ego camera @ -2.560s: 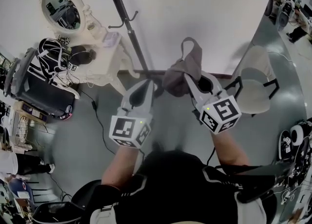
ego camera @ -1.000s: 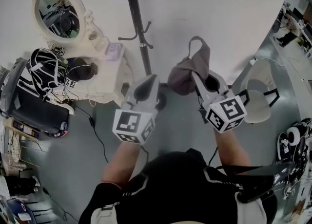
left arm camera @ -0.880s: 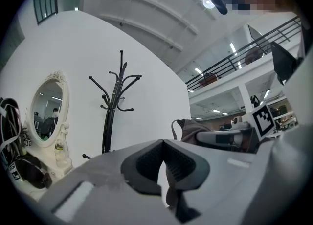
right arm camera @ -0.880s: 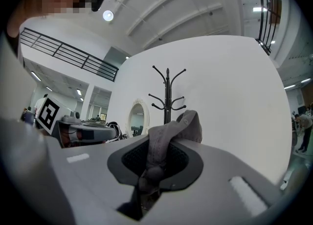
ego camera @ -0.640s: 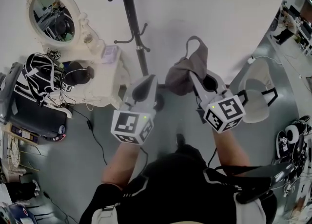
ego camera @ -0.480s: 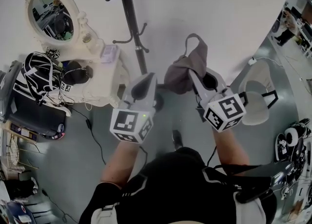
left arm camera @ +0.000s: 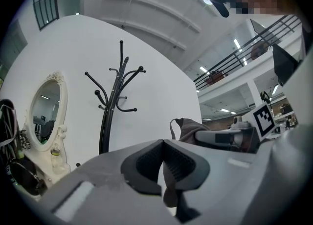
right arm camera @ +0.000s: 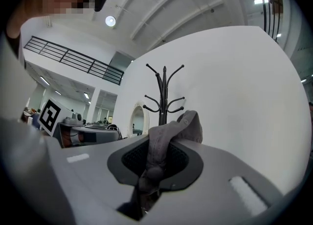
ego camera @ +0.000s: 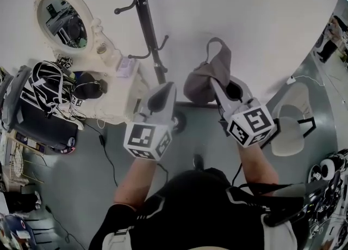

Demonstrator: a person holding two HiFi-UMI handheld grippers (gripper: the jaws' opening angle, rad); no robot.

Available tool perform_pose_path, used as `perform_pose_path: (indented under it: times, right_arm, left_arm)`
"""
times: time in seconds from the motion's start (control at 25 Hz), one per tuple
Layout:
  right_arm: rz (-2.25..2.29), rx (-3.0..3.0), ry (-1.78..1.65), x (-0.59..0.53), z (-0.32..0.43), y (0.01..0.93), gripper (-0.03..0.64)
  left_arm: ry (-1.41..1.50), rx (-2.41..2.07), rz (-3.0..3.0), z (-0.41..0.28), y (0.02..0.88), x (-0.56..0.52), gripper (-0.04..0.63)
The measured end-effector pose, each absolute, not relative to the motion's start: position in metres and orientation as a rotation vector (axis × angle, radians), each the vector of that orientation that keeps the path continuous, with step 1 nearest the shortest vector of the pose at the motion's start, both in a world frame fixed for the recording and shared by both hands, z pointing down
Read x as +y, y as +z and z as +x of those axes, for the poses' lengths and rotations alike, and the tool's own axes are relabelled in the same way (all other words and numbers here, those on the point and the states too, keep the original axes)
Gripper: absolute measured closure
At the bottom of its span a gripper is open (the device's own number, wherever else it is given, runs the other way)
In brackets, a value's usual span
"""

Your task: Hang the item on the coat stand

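1. Right tongs [ego camera: 215, 83]: clamped on the grey cloth item [ego camera: 209, 77]. In the right gripper view the tongs [right arm camera: 159, 146] have the cloth [right arm camera: 164, 133] pinched in the slit between the pads.
2. Item is held in the air above the grey floor [ego camera: 81, 183], touching nothing but the right tongs. It sits right of the coat stand [ego camera: 144, 20] and clear of it.
3. Item's long axis:
   - Head view: it runs from the bunched bulk at the tong tips to a thin strap loop [ego camera: 215, 45] at the far end, which points at the white wall.
   - Right gripper view: the cloth runs along the slit, comes out over the tips, and its bulk drapes onto the right-hand jaw.
4. Left tongs [ego camera: 167, 87]:
   - Tips are together in the left gripper view [left arm camera: 163, 142].
   - A narrow grey strip shows low in the slit between the pads. I can't tell what it is.
   - The item [left arm camera: 188, 128] appears there off to the right, at the other tongs.
5. Both tongs are side by side, near level, and face the wall.
6. Coat stand:
   - It is a black pole, upright, with curved hooks near the top, none of them carrying anything.
   - It is dead ahead in the right gripper view [right arm camera: 163, 97] and left of centre in the left gripper view [left arm camera: 108, 116].
7. Oval mirror [ego camera: 62, 18] is left of the stand. White chair [ego camera: 288, 129] is to the right.
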State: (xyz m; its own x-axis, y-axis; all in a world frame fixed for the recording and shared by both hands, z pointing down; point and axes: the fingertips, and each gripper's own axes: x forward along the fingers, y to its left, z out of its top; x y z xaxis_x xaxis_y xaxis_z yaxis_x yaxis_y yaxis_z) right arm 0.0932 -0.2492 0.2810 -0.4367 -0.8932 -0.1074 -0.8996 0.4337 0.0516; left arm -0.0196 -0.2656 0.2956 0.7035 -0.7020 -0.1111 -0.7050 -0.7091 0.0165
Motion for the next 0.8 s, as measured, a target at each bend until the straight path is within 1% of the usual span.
perform_pose_path:
  times: [0.8]
  right_arm:
    - [-1.399, 2.735, 0.247, -0.343, 0.119, 0.263, 0.565]
  left_arm:
    - [0.181, 1.302, -2.794, 0.023, 0.281, -0.35, 0.568]
